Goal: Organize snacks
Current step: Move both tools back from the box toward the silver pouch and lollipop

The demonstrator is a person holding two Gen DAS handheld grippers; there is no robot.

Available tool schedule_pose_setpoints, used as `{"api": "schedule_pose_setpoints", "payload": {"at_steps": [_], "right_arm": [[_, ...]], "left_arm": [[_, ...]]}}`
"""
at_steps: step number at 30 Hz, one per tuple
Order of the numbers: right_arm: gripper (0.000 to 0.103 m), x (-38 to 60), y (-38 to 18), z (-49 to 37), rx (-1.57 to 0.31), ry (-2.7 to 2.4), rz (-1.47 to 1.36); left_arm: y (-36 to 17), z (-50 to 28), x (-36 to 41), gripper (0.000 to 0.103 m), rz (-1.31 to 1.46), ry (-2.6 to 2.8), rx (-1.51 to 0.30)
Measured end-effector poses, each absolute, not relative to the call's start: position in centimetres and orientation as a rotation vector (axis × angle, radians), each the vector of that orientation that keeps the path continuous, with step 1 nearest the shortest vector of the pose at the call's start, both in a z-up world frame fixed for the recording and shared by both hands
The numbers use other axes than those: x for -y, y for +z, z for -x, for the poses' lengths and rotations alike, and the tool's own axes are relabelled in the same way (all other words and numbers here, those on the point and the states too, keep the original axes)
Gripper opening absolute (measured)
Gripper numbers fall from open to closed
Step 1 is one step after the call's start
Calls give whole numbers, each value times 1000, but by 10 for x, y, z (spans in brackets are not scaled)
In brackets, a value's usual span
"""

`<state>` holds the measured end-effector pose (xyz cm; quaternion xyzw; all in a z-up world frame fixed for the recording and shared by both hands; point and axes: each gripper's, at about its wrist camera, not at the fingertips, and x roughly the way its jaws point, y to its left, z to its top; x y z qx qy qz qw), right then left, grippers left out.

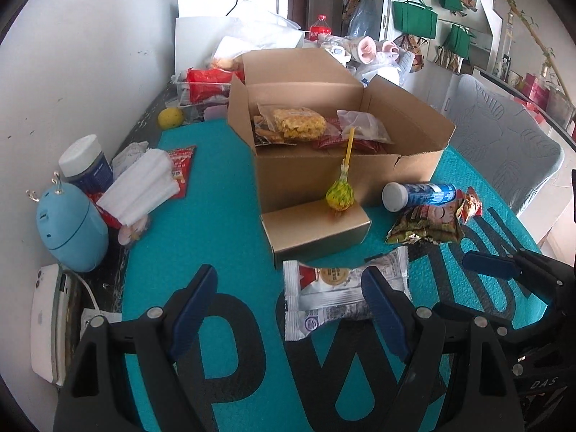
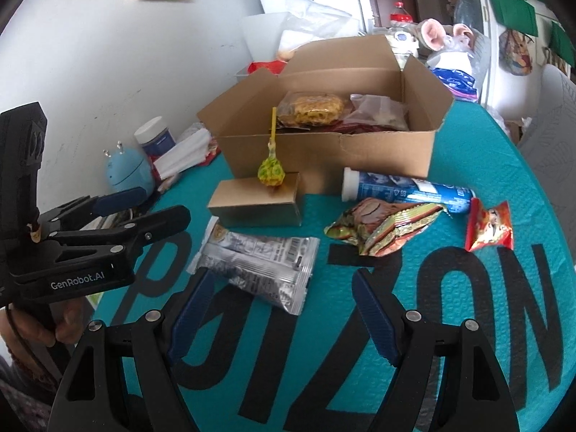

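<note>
While both grippers hang over the teal mat [image 1: 223,223], we see the snacks spread out between us and an open cardboard box [image 1: 324,165]. Our left gripper [image 1: 288,302] has its jaws standing wide apart with nothing between the pads; the silver wrapped snack [image 1: 334,295] lies flat on the mat just beyond its tips, and the right-hand finger overlaps the packet's near edge in the view, though we cannot tell whether it touches. Our right gripper [image 2: 284,306] is likewise spread wide and holds nothing, its left finger close by the same silver packet.

Behind the packet stands a small gold box [image 1: 316,230], closed, pressed against the front wall of the cardboard box. A lollipop [image 1: 340,196] in a yellow-green wrapper rests head down on the lid of the small box, its yellow stick leaning up against the cardboard wall. To the right of the small box a blue tube [image 2: 406,189] with a white cap lies on its side near the big box. Just in front of the tube sits a crumpled brown and green packet [image 2: 385,228], and to its right a small red packet [image 2: 489,225].

Inside the cardboard box we see several bagged snacks already lying there, among them a clear bag of yellow pieces [image 1: 298,122]. On the far left, off the mat, stand a light blue rounded gadget [image 1: 72,226], a white-lidded jar [image 1: 84,165] and a stack of white tissues [image 1: 144,187].
</note>
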<state>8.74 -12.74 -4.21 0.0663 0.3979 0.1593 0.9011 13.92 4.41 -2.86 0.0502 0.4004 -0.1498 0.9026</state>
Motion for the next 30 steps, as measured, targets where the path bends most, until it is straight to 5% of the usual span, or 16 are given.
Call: {"api": "schedule_pose_setpoints", "payload": {"at_steps": [30], "right_arm": [[85, 120, -47, -130, -895, 418, 17]], "left_arm": [[-44, -157, -34, 83, -153, -482, -864]]}}
